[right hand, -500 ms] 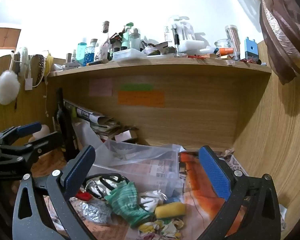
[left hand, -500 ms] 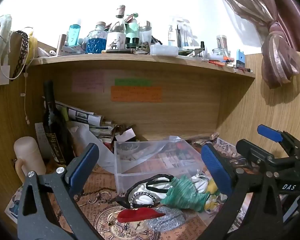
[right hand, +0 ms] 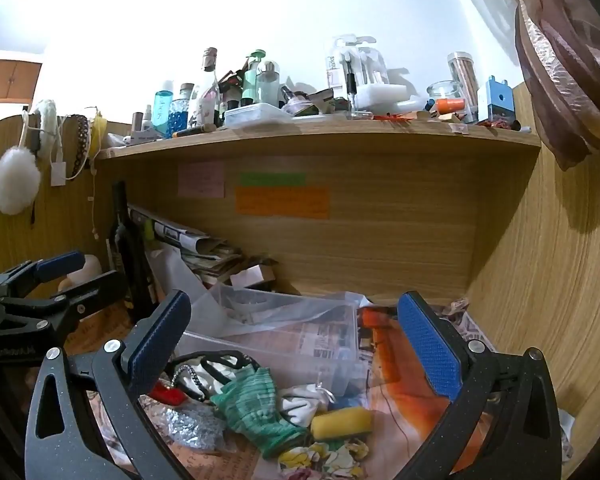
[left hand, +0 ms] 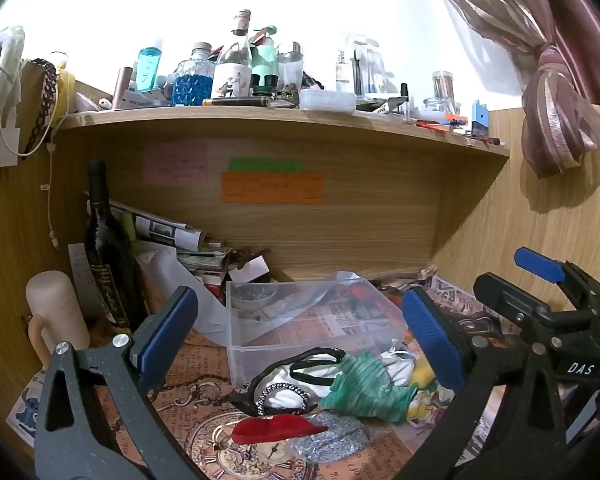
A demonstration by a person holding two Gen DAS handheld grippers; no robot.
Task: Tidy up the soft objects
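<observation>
The desk nook was walled on three sides by wood panels, with a shelf point(left hand: 284, 118) overhead, so free room lay only above the desk's front. A clear bin point(left hand: 300, 320) sat toward the back, its front wall touching the pile of soft things: a green glove point(right hand: 256, 404), a yellow sponge point(right hand: 342, 422), white cloth point(right hand: 304, 400), a floral rag point(right hand: 324, 458), a silver scrap point(left hand: 332, 436) and a red piece point(left hand: 276, 428). The bottle point(left hand: 104, 248) and mug point(left hand: 54, 312) stood by the left wall.

The left gripper point(left hand: 300, 340) hung above the pile with its jaws spread wide and empty; the right gripper point(right hand: 296, 348) was likewise agape, holding nothing. The sponge was half hidden behind a finger in the left view, and the rag ran off the lower edge in the right view. The bin's contents were hard to make out through crumpled plastic.

Nothing in the pile had shifted since half a second earlier, and both grippers sat where they were.
</observation>
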